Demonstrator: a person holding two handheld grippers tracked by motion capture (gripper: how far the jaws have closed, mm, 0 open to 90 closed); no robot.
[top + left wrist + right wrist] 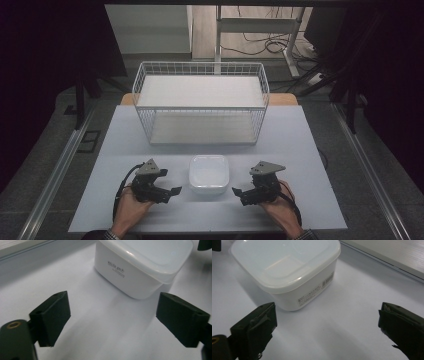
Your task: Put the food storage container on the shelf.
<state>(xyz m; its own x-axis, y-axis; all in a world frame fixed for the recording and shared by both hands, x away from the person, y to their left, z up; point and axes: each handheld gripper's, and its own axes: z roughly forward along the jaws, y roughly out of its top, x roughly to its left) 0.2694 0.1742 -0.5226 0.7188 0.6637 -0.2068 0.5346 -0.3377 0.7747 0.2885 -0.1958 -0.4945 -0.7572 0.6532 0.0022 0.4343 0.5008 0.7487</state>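
**Squaring up on the white box**

The lidded white container [209,174] sits on the table [300,150] between our tools, in front of the wire basket [200,102]. Our left gripper [170,191] and right gripper [238,192] flank it, both spread wide and holding nothing. We should likely close in evenly on opposite walls (lid looks seated).

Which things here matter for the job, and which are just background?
Likely in play: box, lid on, between the open left gripper and open right gripper; wire rack behind it.
Background: cables and desk frame on the floor beyond.
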